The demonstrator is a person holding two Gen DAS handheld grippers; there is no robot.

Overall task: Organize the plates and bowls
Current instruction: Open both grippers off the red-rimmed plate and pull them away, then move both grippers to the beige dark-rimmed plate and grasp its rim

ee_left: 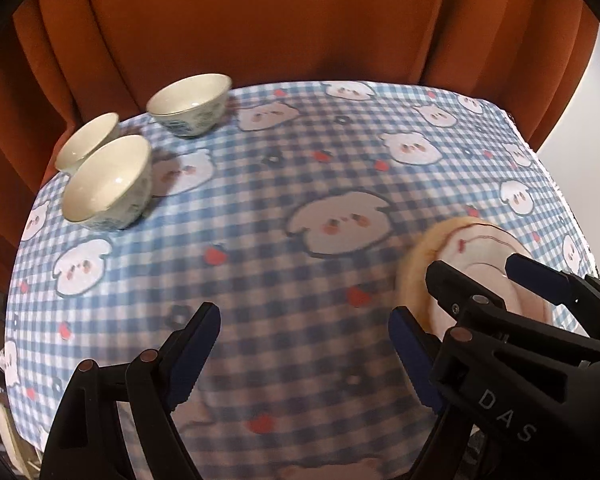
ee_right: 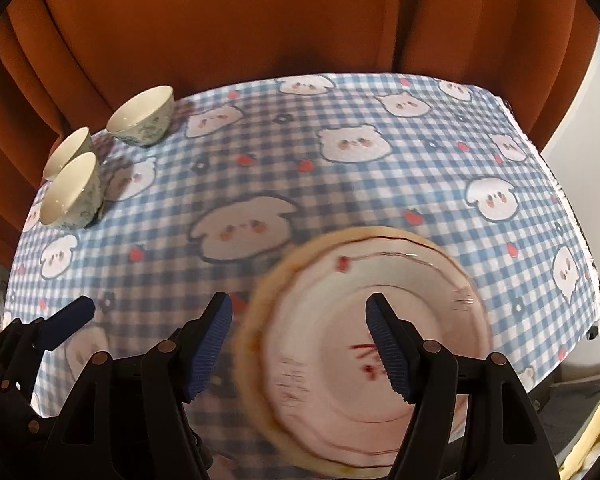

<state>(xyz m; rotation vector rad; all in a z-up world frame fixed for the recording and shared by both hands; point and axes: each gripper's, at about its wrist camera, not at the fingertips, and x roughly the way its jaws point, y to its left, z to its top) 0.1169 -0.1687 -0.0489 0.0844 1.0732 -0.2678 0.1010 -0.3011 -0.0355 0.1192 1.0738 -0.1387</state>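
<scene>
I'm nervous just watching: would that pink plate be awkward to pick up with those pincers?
Probably. The plate looks like glazed ceramic, so likely rigid, slippery and breakable. It lies flat on the tablecloth, leaving little rim to catch. The right gripper hangs open above it.

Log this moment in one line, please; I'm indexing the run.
left gripper: open, empty | right gripper: open above plate | three bowls far left, unstacked | tablecloth: checked

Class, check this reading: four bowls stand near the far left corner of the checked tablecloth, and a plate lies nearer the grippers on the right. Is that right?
Not quite: the left wrist view shows three bowls, not four. The tablecloth and plate are as stated.
</scene>
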